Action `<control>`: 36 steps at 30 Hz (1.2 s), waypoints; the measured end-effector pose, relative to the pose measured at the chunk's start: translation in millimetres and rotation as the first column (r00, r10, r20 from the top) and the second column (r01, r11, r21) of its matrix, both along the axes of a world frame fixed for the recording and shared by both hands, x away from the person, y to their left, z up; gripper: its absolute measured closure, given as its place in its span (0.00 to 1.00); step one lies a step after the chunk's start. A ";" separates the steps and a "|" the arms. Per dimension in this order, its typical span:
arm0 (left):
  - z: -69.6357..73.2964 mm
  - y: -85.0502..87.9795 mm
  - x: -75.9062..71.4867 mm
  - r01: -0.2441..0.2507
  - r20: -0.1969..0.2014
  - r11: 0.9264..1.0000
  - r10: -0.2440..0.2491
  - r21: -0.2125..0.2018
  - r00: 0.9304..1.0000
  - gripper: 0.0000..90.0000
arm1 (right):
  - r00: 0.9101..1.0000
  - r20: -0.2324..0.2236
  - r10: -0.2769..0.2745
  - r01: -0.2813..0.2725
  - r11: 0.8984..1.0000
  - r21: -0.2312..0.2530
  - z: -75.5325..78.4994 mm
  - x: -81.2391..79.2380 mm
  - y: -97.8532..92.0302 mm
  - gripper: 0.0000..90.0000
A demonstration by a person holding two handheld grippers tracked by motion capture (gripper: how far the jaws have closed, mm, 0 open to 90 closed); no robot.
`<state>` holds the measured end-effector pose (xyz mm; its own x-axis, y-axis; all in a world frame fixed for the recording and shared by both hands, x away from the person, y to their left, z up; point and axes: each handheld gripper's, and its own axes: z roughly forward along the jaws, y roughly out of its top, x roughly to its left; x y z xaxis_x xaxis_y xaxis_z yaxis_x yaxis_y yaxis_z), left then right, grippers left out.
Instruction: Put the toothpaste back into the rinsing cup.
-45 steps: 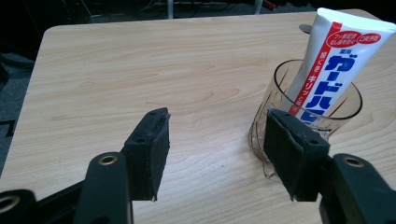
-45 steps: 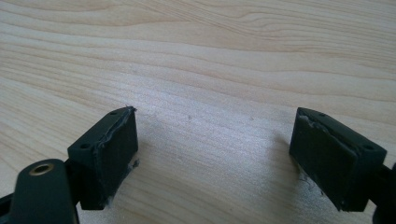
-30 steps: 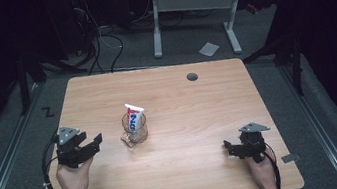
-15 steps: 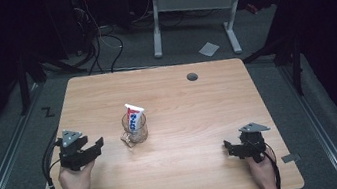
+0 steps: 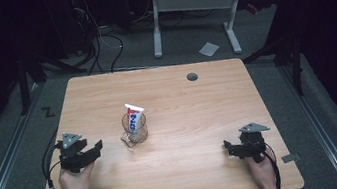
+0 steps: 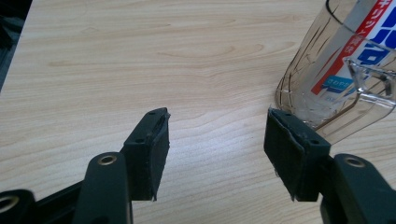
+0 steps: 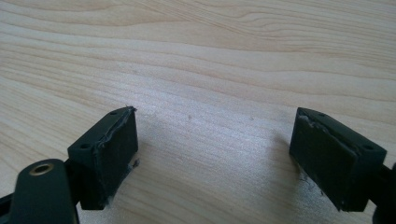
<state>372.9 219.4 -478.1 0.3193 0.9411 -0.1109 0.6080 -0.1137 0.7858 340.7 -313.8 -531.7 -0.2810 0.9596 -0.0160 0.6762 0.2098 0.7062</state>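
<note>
Since one second ago the left tongs [image 5: 94,148] have moved slightly lower in the high view, away from the clear plastic cup [image 5: 135,128] holding a white toothpaste tube [image 5: 133,117] at bench centre; both left and right tongs [image 5: 228,147] are spread, empty.

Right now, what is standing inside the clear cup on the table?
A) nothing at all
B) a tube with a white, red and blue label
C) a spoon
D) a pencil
B: the printed tube stands upright inside the clear cup, its top rising above the rim, and the left gripper view shows its label through the cup wall.
</note>
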 end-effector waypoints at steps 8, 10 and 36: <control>-9.9 2.5 1.5 -0.017 -0.021 1.000 0.017 -0.006 1.000 0.45 | 1.000 0.000 0.000 0.000 1.000 0.000 0.0 0.0 0.0 0.17; -12.1 3.0 2.2 -0.023 -0.025 1.000 0.023 -0.009 0.999 0.45 | 1.000 0.000 0.000 0.000 1.000 0.000 0.0 0.0 0.0 0.17; -35.6 -1.1 11.9 -0.055 -0.048 0.998 0.056 0.032 0.997 0.45 | 1.000 0.000 0.000 0.000 1.000 0.000 0.0 0.0 0.0 0.17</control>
